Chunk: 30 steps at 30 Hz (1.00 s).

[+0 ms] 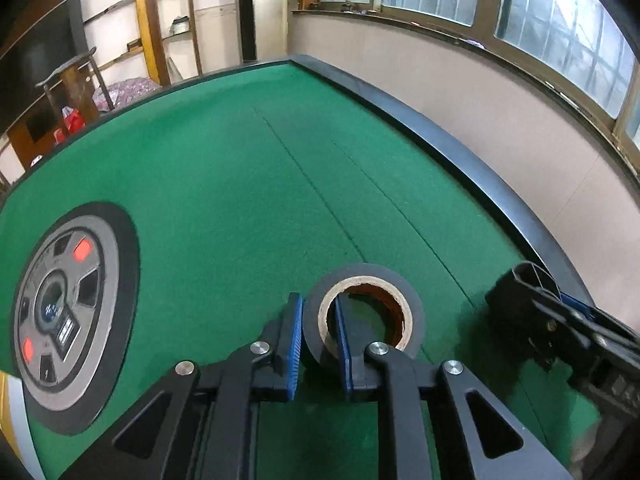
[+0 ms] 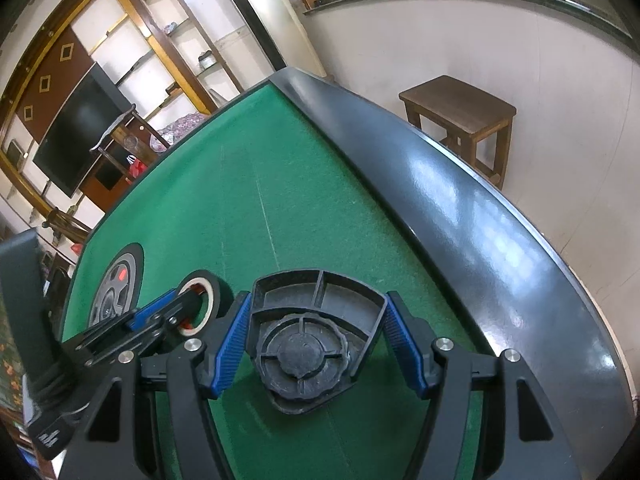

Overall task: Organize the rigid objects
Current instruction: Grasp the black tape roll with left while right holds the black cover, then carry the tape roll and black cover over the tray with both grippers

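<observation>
On a green felt worktop (image 1: 240, 168), the left tool (image 1: 318, 322) pinches the wall of a black tape roll (image 1: 362, 280), one finger inside its core. At three o'clock, the right tool (image 2: 318, 316) clamps a black plastic base (image 2: 316, 320). A round control panel (image 1: 68, 312) sits at nine o'clock.

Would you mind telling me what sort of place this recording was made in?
Probably a room in a home: a green-felt table with a built-in centre hub, likely for mahjong, stands by wall shelving, a dark television and a wooden stool.
</observation>
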{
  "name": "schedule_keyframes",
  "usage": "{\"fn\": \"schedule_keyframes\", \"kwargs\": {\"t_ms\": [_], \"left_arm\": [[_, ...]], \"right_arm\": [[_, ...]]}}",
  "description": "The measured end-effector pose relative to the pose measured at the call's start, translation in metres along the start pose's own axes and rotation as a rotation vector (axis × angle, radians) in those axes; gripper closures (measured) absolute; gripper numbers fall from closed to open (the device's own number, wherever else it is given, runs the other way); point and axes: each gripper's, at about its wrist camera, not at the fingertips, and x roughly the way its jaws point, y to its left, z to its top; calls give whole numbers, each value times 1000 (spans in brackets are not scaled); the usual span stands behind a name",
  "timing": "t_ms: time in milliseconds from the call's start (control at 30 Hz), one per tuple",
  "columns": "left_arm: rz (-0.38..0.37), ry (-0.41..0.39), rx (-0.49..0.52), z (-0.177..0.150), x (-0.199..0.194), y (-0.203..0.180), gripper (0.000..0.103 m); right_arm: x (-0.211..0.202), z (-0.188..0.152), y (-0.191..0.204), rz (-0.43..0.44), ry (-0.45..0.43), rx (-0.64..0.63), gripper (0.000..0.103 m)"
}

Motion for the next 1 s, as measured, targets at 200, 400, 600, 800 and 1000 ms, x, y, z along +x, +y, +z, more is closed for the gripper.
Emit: {"fn": "schedule_keyframes", "kwargs": {"t_ms": [200, 400, 600, 800, 1000], "left_arm": [[-37, -60, -93, -13, -52, 29, 88], [-84, -135, -186, -55, -125, 66, 88], [-44, -224, -279, -110, -208, 128, 88], [135, -279, -333, -169, -266, 196, 88], [218, -254, -453, -215, -272, 253, 88]], "right_arm": [[-6, -4, 6, -5, -43, -23, 38], [-4, -6, 8, -7, -51, -39, 38], [-7, -6, 9, 30, -72, -44, 38], [-30, -28, 57, 128, -51, -140, 38], [-66, -59, 150, 268, -5, -291, 38]]}}
